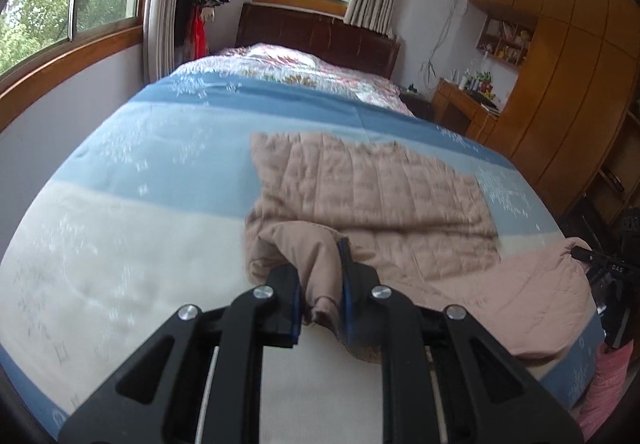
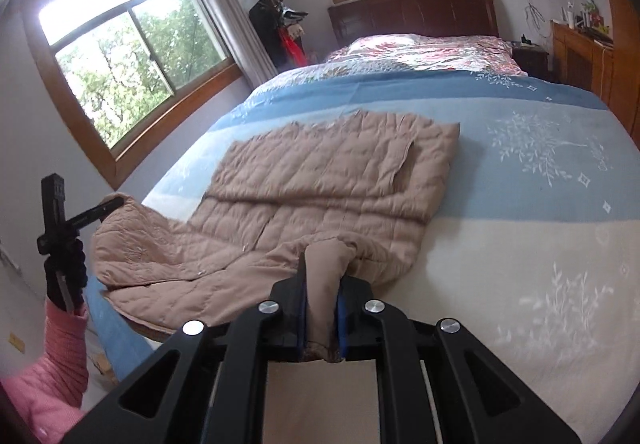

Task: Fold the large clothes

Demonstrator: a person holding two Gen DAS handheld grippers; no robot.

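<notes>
Two views cover one bed (image 1: 120,244), its blue and white cover spread under a dusty pink quilted coat (image 1: 368,184) that lies mostly flat across the middle, near the foot end. Much of the left wrist view is smeared by blur, so the coat's stitching reads poorly there; the right wrist view shows the quilted squares and a front seam with small snaps clearly. Only the right wrist view shows a pink sleeve (image 2: 60,356) at the bed's edge (the hand itself is hidden). The left gripper (image 1: 320,308) is clamped on a bunched fold of the coat's near edge. The right gripper (image 2: 322,318) likewise pinches a raised fold of coat (image 2: 320,172) between its blue pads (image 2: 341,324).
</notes>
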